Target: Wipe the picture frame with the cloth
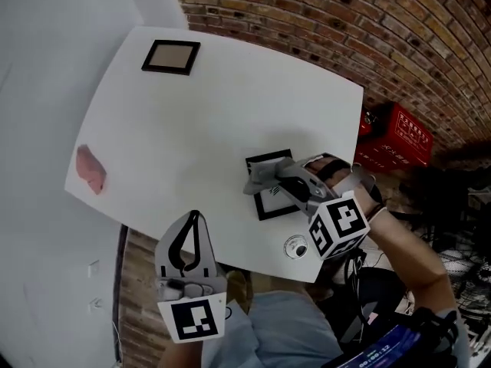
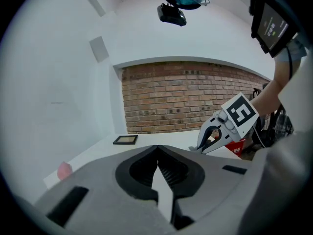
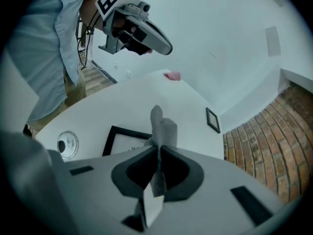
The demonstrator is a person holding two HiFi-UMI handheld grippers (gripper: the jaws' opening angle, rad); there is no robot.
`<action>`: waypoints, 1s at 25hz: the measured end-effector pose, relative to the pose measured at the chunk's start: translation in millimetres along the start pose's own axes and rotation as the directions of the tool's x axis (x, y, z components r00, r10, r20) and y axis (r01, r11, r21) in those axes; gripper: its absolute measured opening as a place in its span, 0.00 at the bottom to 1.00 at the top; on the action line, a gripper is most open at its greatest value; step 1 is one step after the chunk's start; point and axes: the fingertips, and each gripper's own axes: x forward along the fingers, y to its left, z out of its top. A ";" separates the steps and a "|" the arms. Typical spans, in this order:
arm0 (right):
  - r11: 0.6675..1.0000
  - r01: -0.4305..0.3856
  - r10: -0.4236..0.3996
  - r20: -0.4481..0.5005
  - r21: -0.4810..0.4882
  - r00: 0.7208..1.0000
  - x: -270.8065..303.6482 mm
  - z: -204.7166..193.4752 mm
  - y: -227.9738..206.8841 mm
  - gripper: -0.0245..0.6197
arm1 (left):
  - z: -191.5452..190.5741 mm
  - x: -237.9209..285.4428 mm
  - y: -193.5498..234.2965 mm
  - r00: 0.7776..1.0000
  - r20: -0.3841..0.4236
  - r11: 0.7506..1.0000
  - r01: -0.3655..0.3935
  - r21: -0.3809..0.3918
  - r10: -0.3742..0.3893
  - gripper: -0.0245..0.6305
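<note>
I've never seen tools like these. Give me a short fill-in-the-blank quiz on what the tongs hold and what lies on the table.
1. The right tongs are shut on a grey ____.
2. The left tongs are shut and hold ____.
3. The picture frame nearest the right tongs has a ____ border.
4. The small lump at the left edge of the table is ____ in colour.

Missing words: cloth; nothing; black; pink.

White table [image 1: 192, 113], pink lump [image 1: 90, 169] at its left edge, round grommet [image 1: 295, 246], red crate [image 1: 395, 140], brick wall [image 1: 322, 21]
</note>
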 end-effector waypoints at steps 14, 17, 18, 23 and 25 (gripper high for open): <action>0.999 -0.045 0.044 0.014 0.030 0.999 57.1 -28.2 -6.7 0.08 | -47.8 34.9 3.8 0.994 -0.109 1.000 -0.008 -0.025 0.005 0.05; 0.999 -0.035 0.035 0.017 0.029 0.999 59.0 -29.1 -13.1 0.08 | -49.3 37.7 4.3 0.994 -0.108 1.000 -0.012 -0.029 0.009 0.05; 0.999 -0.030 0.030 0.017 0.027 0.999 59.0 -29.4 -15.4 0.08 | -48.2 38.2 4.2 0.994 -0.104 1.000 -0.012 -0.027 0.009 0.05; 1.000 -0.016 0.015 0.010 0.020 1.000 60.0 -32.2 -20.3 0.08 | -48.5 37.0 4.0 0.993 -0.115 1.000 -0.015 -0.026 0.012 0.05; 1.000 -0.018 0.018 0.006 0.016 1.000 62.6 -32.8 -17.0 0.08 | -50.7 36.5 3.2 0.993 -0.119 1.000 -0.013 -0.026 0.010 0.05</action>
